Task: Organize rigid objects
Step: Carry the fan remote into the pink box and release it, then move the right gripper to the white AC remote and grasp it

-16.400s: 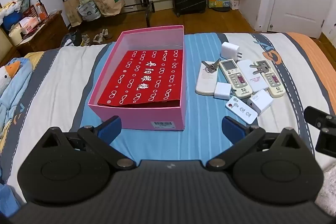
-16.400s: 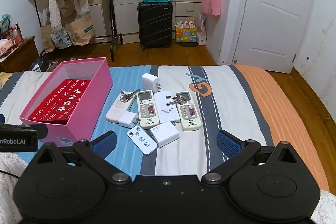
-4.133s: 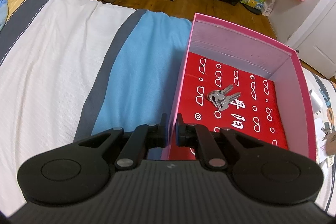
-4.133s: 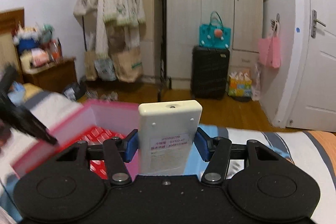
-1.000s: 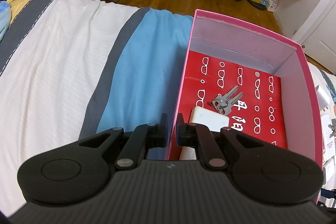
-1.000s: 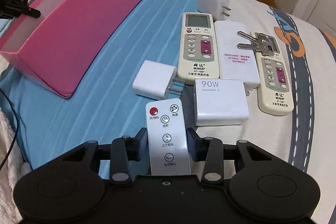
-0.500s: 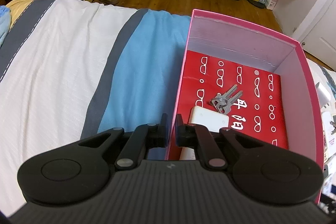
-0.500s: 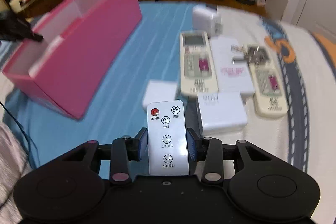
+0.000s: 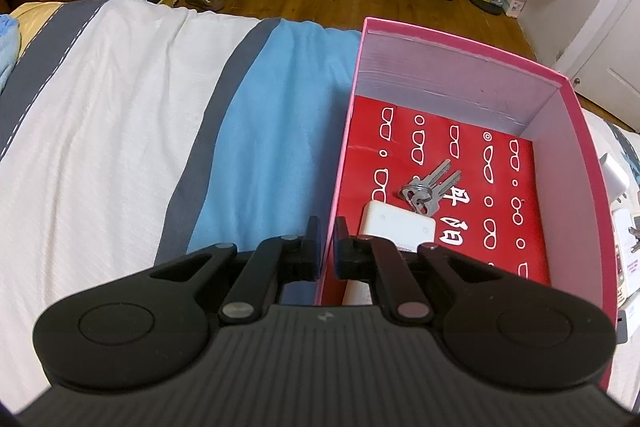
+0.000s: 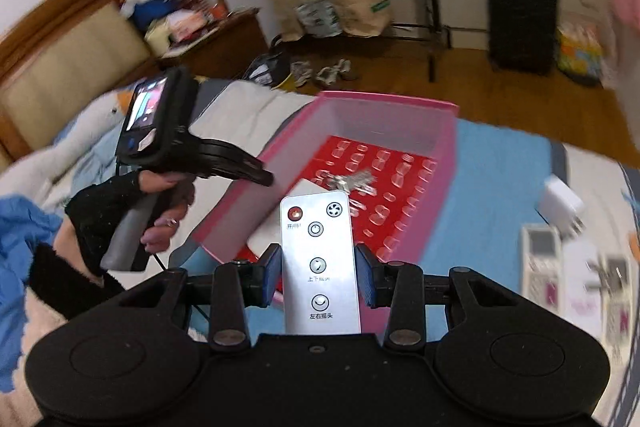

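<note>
Moved since a second ago: right gripper (image 10: 318, 277) has lifted the small remote (image 10: 319, 267) off the bedspread and swung it toward the pink box (image 10: 444, 163); it hangs at the near end, above the rim.

Left wrist view, grip: left gripper (image 9: 327, 247) is pinched shut on the box's left wall (image 9: 340, 163), one finger outside, one inside, holding it steady.
Left wrist view, box contents: keys (image 9: 430, 183) lie on the red card floor (image 9: 472, 163); a white remote (image 9: 398, 229) lies face down just beside them, near the clamped wall.
Left wrist view, change: almost none; box and grip match the picture half a second back.

Right wrist view, grip: fingers clamp the small remote by its long edges, buttons up, tip pointing at the box.
Right wrist view, leftovers: a charger (image 10: 560, 205) and a larger remote (image 10: 540, 259) lie on the bed (image 10: 496, 187), blurred.
Right wrist view, doing it well: carry the remote on over open red floor, clear of keys and white remote, lower it nearly flat, then release low so it does not bounce.
Right wrist view, watch: keep the left clamp firm, or the light box may slide on the soft bedding.
</note>
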Available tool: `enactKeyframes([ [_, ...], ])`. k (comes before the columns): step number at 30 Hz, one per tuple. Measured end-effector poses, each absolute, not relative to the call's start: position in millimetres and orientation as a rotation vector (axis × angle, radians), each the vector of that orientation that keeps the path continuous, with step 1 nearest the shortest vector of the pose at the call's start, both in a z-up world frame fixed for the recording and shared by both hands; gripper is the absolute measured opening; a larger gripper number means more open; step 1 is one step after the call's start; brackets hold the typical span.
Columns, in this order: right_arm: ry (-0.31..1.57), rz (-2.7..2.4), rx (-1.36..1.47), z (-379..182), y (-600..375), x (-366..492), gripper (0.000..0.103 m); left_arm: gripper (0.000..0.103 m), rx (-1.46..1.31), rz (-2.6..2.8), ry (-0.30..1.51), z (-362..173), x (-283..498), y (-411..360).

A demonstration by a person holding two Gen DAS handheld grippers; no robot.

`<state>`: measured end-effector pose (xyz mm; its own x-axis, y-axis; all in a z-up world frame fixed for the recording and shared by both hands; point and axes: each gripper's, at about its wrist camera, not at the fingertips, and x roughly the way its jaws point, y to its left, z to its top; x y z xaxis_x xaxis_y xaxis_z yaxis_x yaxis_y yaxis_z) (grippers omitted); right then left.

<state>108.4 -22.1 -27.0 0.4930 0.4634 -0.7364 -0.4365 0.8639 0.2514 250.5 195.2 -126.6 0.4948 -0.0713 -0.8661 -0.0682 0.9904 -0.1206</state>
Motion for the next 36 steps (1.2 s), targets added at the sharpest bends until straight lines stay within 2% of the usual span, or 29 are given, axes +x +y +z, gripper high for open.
enactKeyframes([
  [11,1.105,0.437,0.095,-101.0,44.3,178.5,0.045,0.005,-0.174,-0.034,1.048,-128.9,248.1,205.5],
  [19,1.184,0.285,0.119,-137.1,49.5,201.2,0.045,0.005,-0.19,-0.046,1.043,-132.0,247.2,208.7],
  [21,1.206,0.31,0.224,-136.0,40.3,202.1,0.05,0.005,-0.19,-0.047,1.043,-131.7,247.0,208.1],
  [25,1.17,0.356,0.303,-117.0,22.5,192.9,0.05,0.006,-0.18,-0.045,1.044,-131.1,247.1,207.5],
  [31,1.033,0.373,0.18,-68.9,-14.8,157.8,0.05,0.011,-0.198,-0.046,1.054,-131.1,248.3,212.0],
  [36,0.977,0.293,0.091,-56.6,-74.2,140.4,0.05,0.011,-0.194,-0.035,1.056,-131.0,248.7,210.5],
])
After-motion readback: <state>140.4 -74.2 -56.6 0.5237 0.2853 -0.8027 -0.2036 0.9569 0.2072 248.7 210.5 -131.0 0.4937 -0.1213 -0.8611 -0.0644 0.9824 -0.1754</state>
